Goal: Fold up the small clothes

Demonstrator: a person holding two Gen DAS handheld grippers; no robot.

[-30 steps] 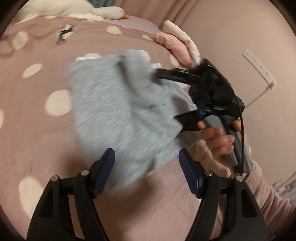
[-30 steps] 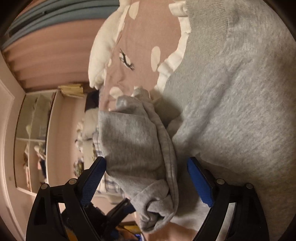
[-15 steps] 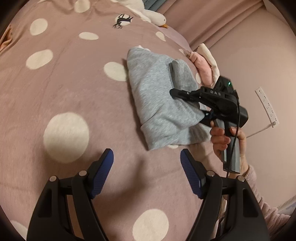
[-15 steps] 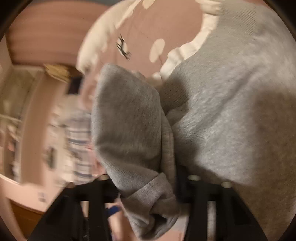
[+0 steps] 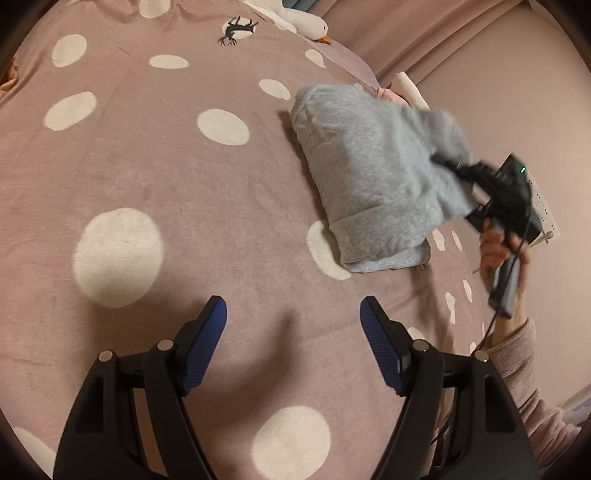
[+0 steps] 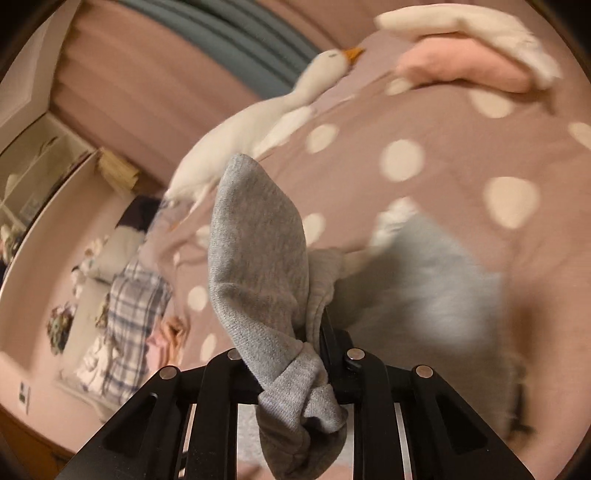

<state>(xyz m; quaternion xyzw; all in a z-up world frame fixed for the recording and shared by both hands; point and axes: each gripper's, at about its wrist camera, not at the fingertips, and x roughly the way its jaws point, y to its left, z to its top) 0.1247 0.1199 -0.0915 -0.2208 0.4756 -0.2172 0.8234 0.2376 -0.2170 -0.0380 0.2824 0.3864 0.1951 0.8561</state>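
Observation:
A grey sweatshirt (image 5: 369,177) lies folded on the pink dotted bedspread (image 5: 166,177) at the right. My right gripper (image 5: 448,166) is shut on a grey sleeve at the garment's right side and lifts it. In the right wrist view the sleeve (image 6: 258,258) stands up, pinched between the closed jaws of the gripper (image 6: 314,354), with the rest of the garment (image 6: 424,280) blurred beyond. My left gripper (image 5: 293,332) is open and empty, above the bedspread, well in front of the garment.
A white goose plush (image 5: 303,20) lies at the bed's far edge, also in the right wrist view (image 6: 258,122). A pink and white pillow (image 6: 469,55) sits beyond the garment. A white power strip (image 5: 543,210) is on the wall. Plaid cloth (image 6: 129,314) lies off the bed.
My left gripper has let go of the garment and drawn back from it. My right gripper has closed on the sleeve and pulled it up and away to the right.

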